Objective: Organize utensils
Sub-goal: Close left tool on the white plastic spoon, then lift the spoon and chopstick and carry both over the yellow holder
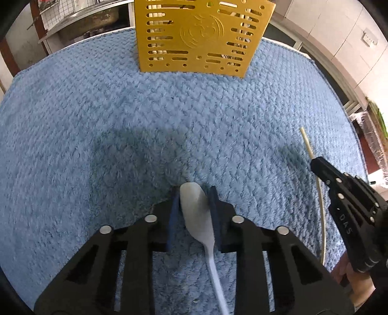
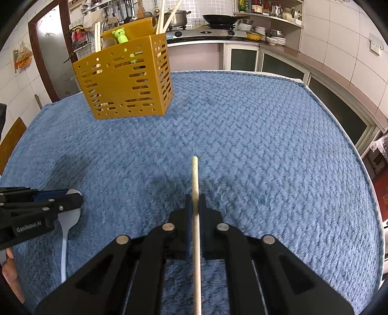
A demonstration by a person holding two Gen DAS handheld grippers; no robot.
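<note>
My left gripper [image 1: 194, 193] is shut on the bowl of a white plastic spoon [image 1: 196, 213], its handle trailing back toward me over the blue towel. It also shows at the left of the right wrist view [image 2: 72, 197] with the spoon [image 2: 65, 232]. My right gripper [image 2: 195, 201] is shut on a pale wooden chopstick [image 2: 195, 177] that points forward. In the left wrist view that gripper [image 1: 317, 164] and chopstick [image 1: 306, 143] are at the right. The yellow slotted utensil holder [image 2: 126, 80] stands at the far side, holding chopsticks and a green frog utensil.
A blue fluffy towel [image 2: 242, 135] covers the whole table. The holder also fills the top of the left wrist view [image 1: 198, 36]. Behind the table are a stove with a wok [image 2: 218, 19], cabinets and a wall rack of kitchen tools.
</note>
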